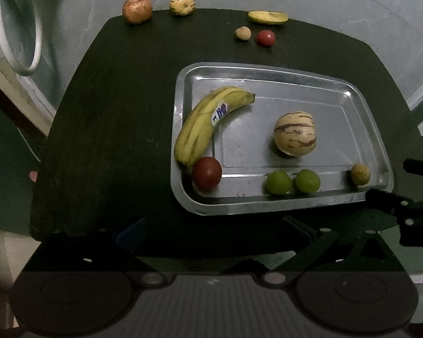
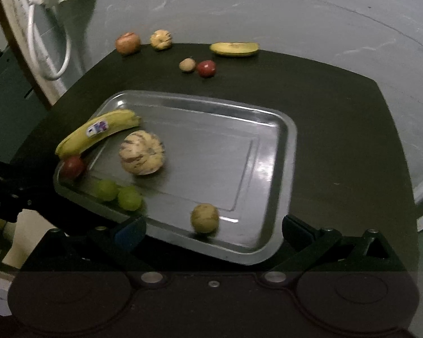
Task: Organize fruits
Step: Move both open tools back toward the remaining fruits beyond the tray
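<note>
Hovering both our grippers, left (image 1: 211, 225) and right (image 2: 214, 225), jaws wide apart, empty; tray (image 2: 284, 146) ahead, banana (image 1: 203, 124) at its 9 o'clock.

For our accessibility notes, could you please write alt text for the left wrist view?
A metal tray on a dark table holds a banana, a striped melon, a red fruit, two green fruits and a small yellowish fruit. Five more fruits lie along the table's far edge.
</note>
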Demonstrator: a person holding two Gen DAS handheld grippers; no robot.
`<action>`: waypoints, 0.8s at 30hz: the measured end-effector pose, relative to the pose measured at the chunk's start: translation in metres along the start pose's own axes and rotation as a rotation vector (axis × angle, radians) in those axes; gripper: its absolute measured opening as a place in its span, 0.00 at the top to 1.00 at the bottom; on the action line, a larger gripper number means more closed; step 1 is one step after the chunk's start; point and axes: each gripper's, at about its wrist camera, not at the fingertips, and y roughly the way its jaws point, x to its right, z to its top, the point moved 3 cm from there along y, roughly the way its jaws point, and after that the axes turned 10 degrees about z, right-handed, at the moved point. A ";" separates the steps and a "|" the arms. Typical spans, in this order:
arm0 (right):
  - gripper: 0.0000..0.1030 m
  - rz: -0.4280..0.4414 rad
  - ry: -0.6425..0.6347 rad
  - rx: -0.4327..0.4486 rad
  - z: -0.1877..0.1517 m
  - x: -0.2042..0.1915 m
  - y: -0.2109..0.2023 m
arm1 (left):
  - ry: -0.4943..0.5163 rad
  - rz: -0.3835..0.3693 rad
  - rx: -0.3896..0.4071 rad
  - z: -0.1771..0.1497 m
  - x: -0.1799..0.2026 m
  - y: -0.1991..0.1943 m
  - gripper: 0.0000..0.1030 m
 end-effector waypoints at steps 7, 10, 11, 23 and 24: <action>0.01 -0.013 0.044 0.041 0.011 0.009 -0.003 | 0.022 0.034 0.026 0.014 0.004 -0.011 0.00; 0.01 -0.020 0.057 0.060 0.017 0.012 -0.002 | 0.028 0.045 0.041 0.024 0.004 -0.015 0.00; 0.01 -0.023 0.061 0.067 0.020 0.013 -0.001 | 0.030 0.048 0.046 0.027 0.004 -0.015 0.00; 0.01 -0.067 0.084 0.106 0.062 0.017 0.023 | 0.039 0.037 0.095 0.081 -0.008 0.000 0.00; 0.01 -0.071 0.087 0.106 0.065 0.018 0.025 | 0.044 0.034 0.097 0.087 -0.011 0.003 0.00</action>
